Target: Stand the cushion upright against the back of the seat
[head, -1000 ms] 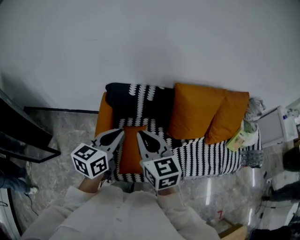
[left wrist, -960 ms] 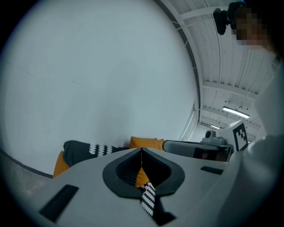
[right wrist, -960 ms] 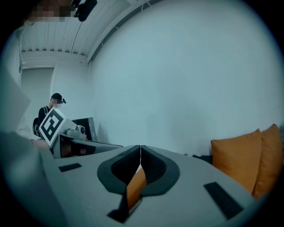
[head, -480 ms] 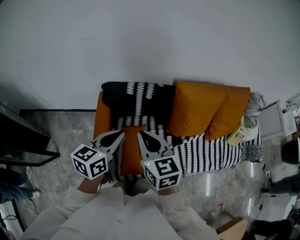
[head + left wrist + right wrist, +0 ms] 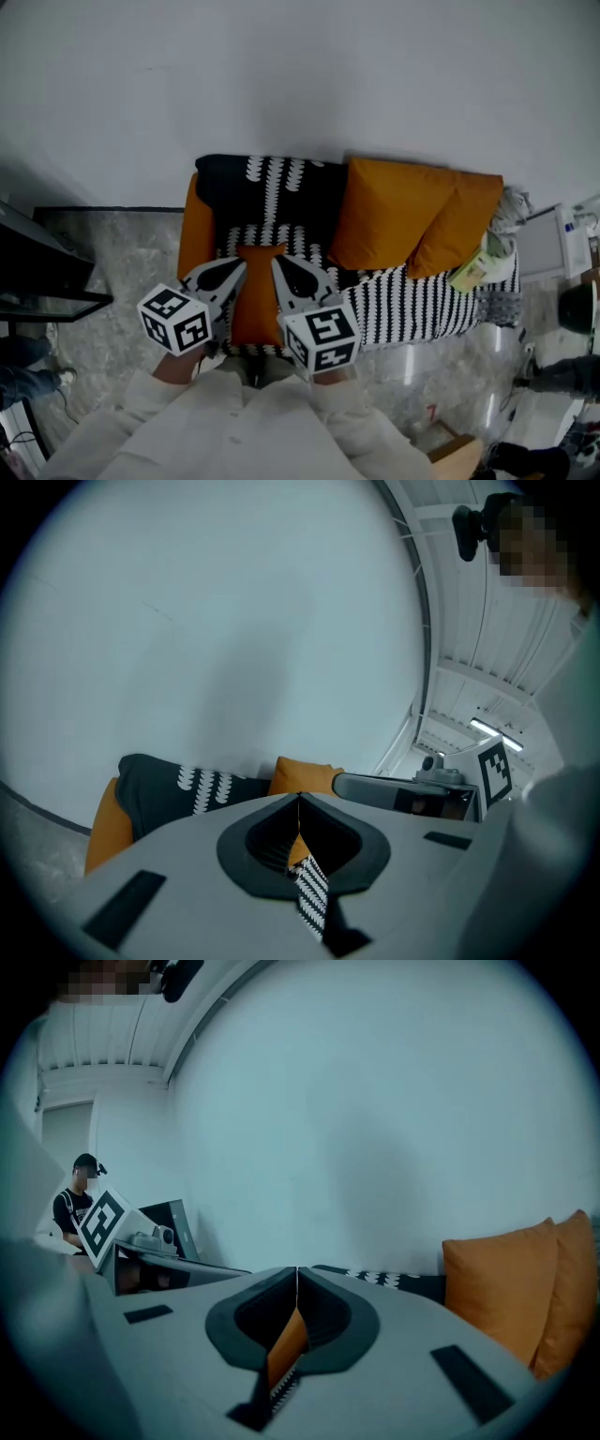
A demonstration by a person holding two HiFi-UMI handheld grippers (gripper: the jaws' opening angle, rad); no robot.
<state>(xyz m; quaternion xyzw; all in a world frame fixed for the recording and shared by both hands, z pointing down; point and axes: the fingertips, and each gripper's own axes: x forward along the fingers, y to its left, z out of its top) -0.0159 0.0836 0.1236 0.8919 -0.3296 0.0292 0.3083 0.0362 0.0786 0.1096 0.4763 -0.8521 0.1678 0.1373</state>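
Small orange cushion [image 5: 258, 292] lies flat on the striped sofa seat [image 5: 422, 305], left part, near the front edge. Long axis runs front edge to backrest, far short end pointing at the dark patterned backrest [image 5: 272, 192], not touching it. Left hand-held gripper [image 5: 234, 268] just beside the cushion's left edge, jaws together, nothing between. Right hand-held gripper [image 5: 281, 267] just beside its right edge, jaws together, empty. Two bigger orange cushions [image 5: 389, 216] stand upright against the backrest, right part.
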